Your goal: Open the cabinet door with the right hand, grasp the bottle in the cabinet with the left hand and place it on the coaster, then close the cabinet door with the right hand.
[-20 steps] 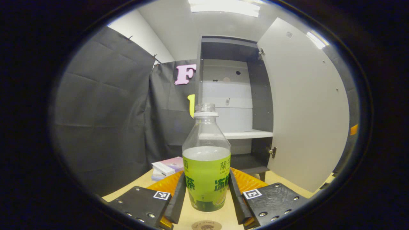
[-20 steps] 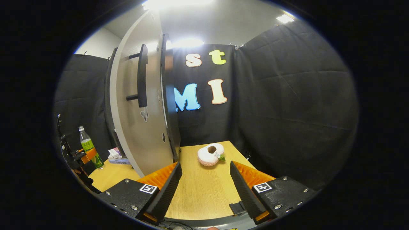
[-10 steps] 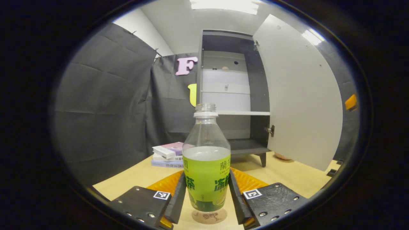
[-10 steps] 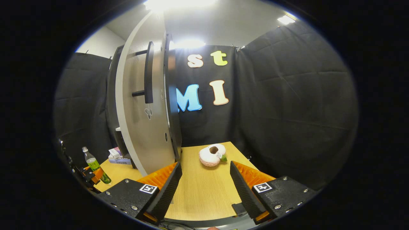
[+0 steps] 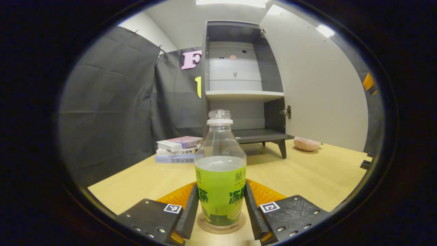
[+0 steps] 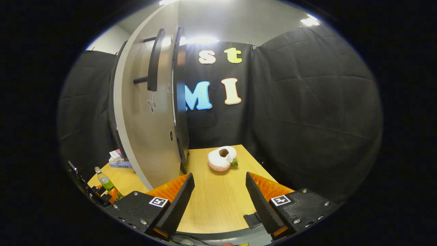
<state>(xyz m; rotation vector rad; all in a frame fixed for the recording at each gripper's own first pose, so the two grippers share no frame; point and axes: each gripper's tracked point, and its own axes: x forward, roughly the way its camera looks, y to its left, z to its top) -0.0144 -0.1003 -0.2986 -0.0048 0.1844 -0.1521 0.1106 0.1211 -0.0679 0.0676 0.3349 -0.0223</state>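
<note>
Bottle, clamped by left claw, hides most of coaster; right claw gapes.

The bottle carries a green label with dark green Chinese characters, of which 蘭 and 茶 can be made out, above a small line of Latin letters too fine to read. The spines of the stacked books on the bench bear print, too small and blurred to read. Each hand-held gripper has square black-and-white coded markers on its finger mounts, carrying no letters or numbers.
</note>
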